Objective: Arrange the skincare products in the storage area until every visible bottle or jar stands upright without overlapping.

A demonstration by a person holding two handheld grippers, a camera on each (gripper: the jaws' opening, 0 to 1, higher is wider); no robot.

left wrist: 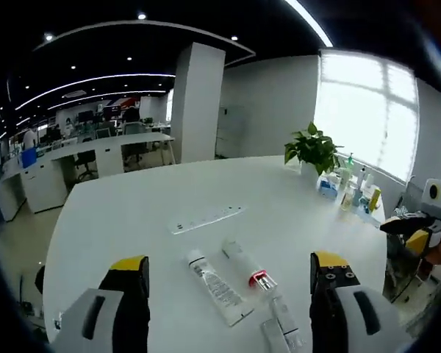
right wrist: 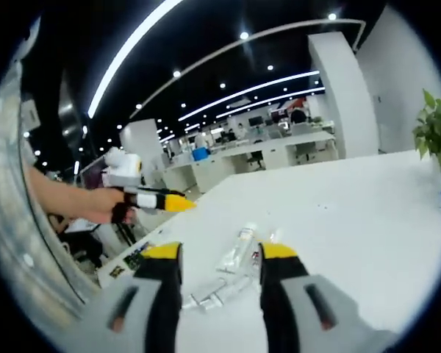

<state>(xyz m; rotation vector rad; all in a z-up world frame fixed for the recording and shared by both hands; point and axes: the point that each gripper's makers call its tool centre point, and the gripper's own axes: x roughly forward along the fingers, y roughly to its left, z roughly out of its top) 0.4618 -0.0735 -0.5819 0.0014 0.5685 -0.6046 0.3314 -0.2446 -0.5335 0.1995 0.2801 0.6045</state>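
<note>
Smooth matt white table (left wrist: 132,213) carries glossy plastic tubes (left wrist: 219,287), some clear.

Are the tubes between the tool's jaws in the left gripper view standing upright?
No. Both tubes, the white tube and the red-banded one, lie flat on the table.

White table (left wrist: 132,213), white tubes (left wrist: 219,287), one red-banded (left wrist: 259,278); green plant (left wrist: 312,147); yellow-tipped black fingers (left wrist: 128,266).
</note>
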